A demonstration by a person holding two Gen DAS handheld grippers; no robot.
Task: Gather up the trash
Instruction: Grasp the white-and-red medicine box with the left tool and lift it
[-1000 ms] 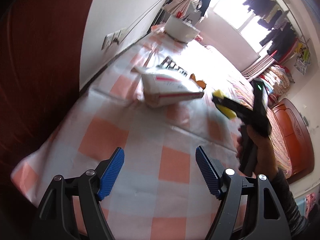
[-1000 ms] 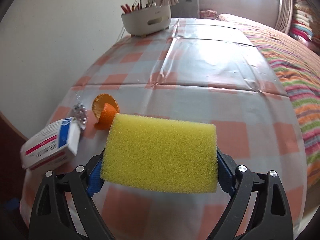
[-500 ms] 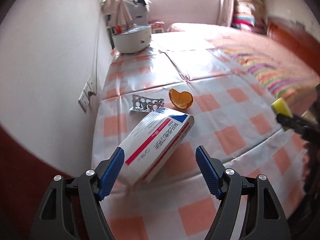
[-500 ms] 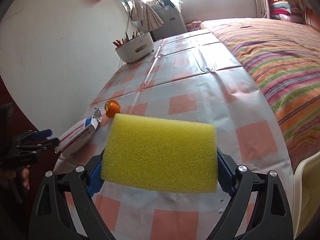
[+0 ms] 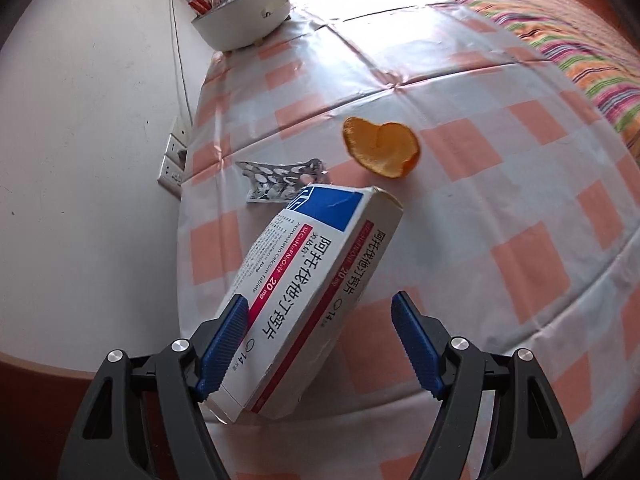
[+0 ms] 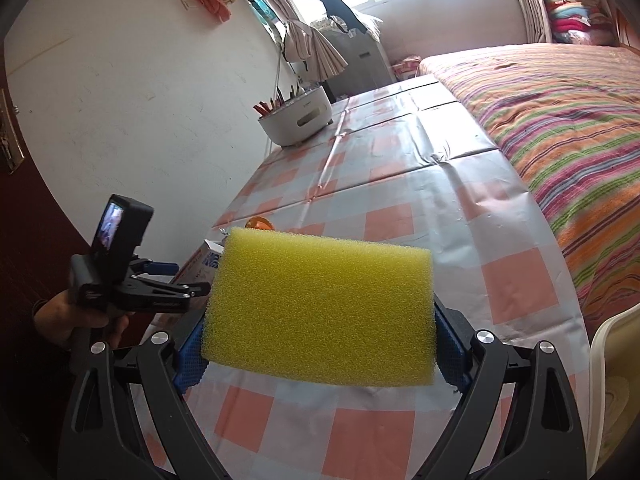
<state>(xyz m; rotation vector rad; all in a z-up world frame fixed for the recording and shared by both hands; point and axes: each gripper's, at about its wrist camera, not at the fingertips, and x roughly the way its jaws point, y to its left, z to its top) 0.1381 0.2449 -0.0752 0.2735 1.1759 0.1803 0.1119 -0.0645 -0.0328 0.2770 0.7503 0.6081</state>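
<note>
A white, blue and red medicine box [image 5: 316, 292] lies on the orange-checked tablecloth [image 5: 520, 248] near the table's corner. My left gripper [image 5: 318, 308] is open around the box's near end. Its left pad sits at the box's edge and its right pad stands apart. Beyond the box lie a silver blister pack [image 5: 280, 180] and an orange peel [image 5: 382, 152]. My right gripper [image 6: 320, 342] is shut on a yellow sponge [image 6: 320, 308] above the table's near edge. From there the left gripper [image 6: 168, 278], the box [image 6: 200, 264] and the peel [image 6: 258, 224] show at the left.
A white bowl [image 6: 298, 120] with sticks in it stands at the table's far end by the wall. Wall sockets [image 5: 172, 160] sit beside the table's left edge. A bed with a striped blanket [image 6: 560, 120] runs along the right. A pale chair [image 6: 612, 360] is at the lower right.
My left gripper has rolled and swung across the table end, closing in until the medicine box lies between its jaws. The right gripper has drawn back and risen with the sponge.
</note>
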